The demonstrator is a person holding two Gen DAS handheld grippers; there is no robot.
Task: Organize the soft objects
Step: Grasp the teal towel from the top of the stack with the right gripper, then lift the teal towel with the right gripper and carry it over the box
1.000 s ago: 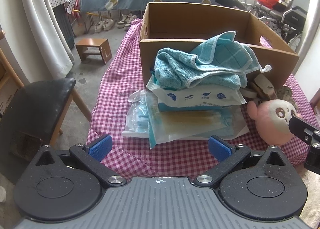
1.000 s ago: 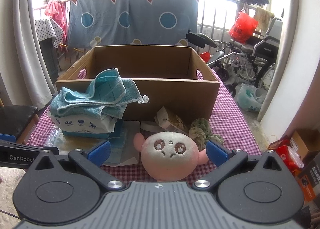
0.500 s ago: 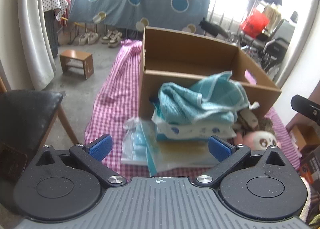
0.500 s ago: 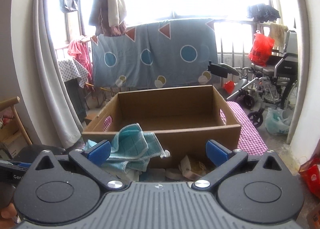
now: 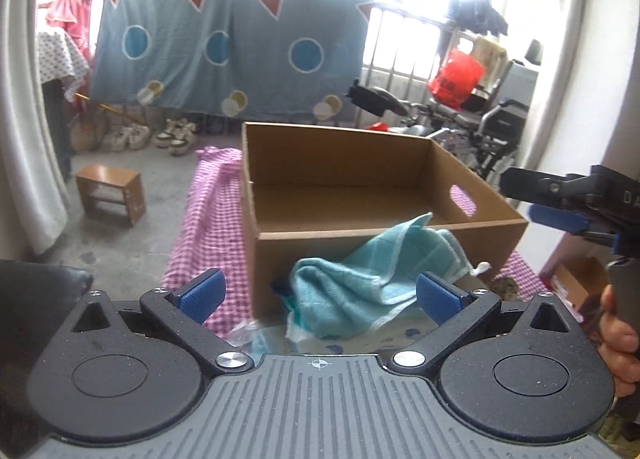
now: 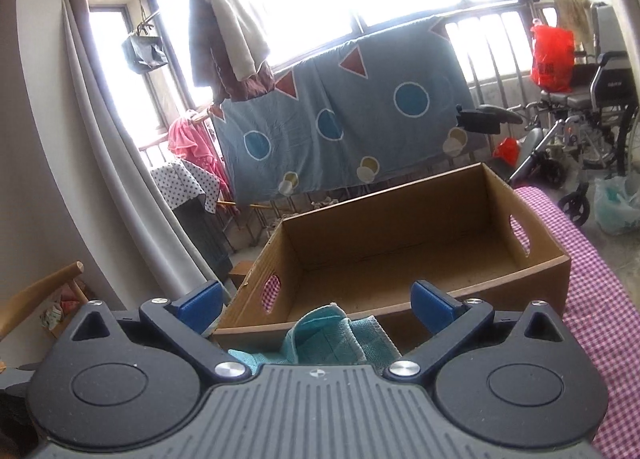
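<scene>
A crumpled teal cloth (image 5: 372,279) lies on a pile of plastic packets in front of an empty open cardboard box (image 5: 360,195) on a pink checked tablecloth (image 5: 208,219). My left gripper (image 5: 318,297) is open and empty, raised above and before the cloth. My right gripper (image 6: 316,301) is open and empty, held high over the cloth (image 6: 328,335) and facing the box (image 6: 400,255). The right gripper also shows in the left wrist view (image 5: 560,203) at the right edge, held in a hand.
A blue patterned sheet (image 5: 224,55) hangs behind the table. A small wooden stool (image 5: 110,193) and shoes (image 5: 152,135) are on the floor at left. A wheelchair (image 6: 592,107) and red bag (image 6: 552,55) stand at right. A black chair seat (image 5: 32,279) is near left.
Both grippers have lifted and tilted up. The pink plush toy and lower packets have dropped out of view. The right gripper now shows higher in the left wrist view.
</scene>
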